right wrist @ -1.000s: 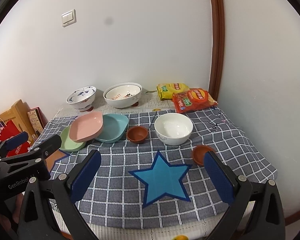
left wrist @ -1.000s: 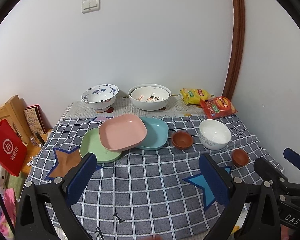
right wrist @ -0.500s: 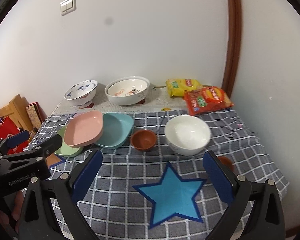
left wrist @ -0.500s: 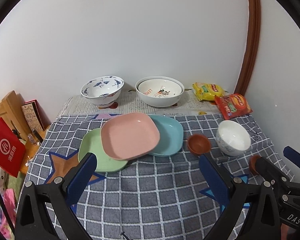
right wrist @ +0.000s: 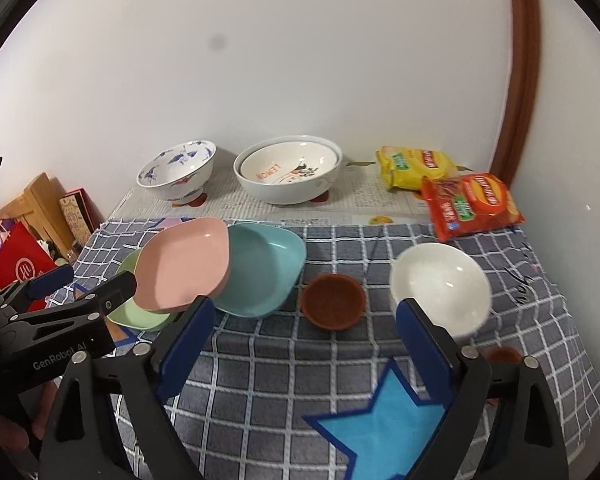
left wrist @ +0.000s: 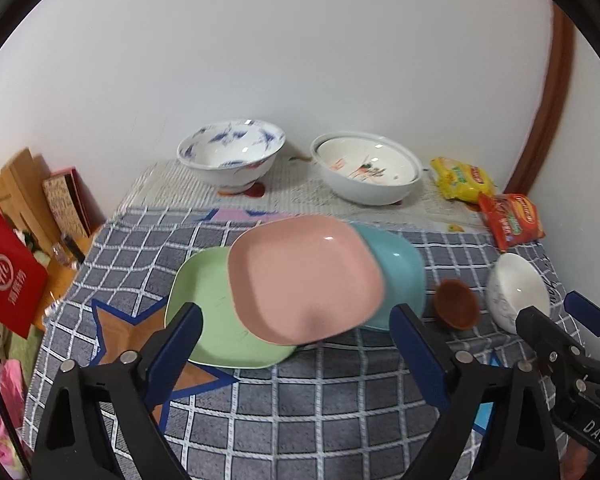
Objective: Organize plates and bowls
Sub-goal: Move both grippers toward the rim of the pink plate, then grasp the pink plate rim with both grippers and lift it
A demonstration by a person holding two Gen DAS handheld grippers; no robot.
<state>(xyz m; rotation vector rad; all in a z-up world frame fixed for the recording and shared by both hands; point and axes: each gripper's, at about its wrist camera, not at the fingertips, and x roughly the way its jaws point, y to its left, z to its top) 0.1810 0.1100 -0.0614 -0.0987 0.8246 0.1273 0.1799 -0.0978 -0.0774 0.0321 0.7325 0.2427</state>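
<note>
Nearest the cameras, the left gripper [left wrist: 296, 336] stands with its jaws spread wide and nothing between them, and the right gripper [right wrist: 302, 334] is likewise released and empty. Compared with a second ago, both have advanced over the checked cloth [left wrist: 300, 412]: the plates now fill much more of the left wrist view, and the blue star patch [right wrist: 384, 424] has slid under the right gripper's fingers. No dish appears to have shifted in that interval; the change is approach only. Directly ahead of the left gripper lies the overlapping group of plates: the green plate [left wrist: 204, 320] lowest and to the left, the teal plate [left wrist: 400, 268] to the right, and the pink plate [left wrist: 300, 276] resting tilted across both. To their right sit a small brown bowl [right wrist: 334, 300] and, beyond a gap, the white bowl [right wrist: 440, 286]; a second small brown dish [right wrist: 502, 354] is partly hidden behind the right gripper's finger. Farthest back, on the newspaper by the wall, stand the blue-patterned bowl [left wrist: 230, 156] and the large white printed bowl [left wrist: 366, 172], with two snack packets [right wrist: 448, 184] beside them. Assessment: sorting has not begun; the left gripper's line suggests the pink plate is the first pick.
</note>
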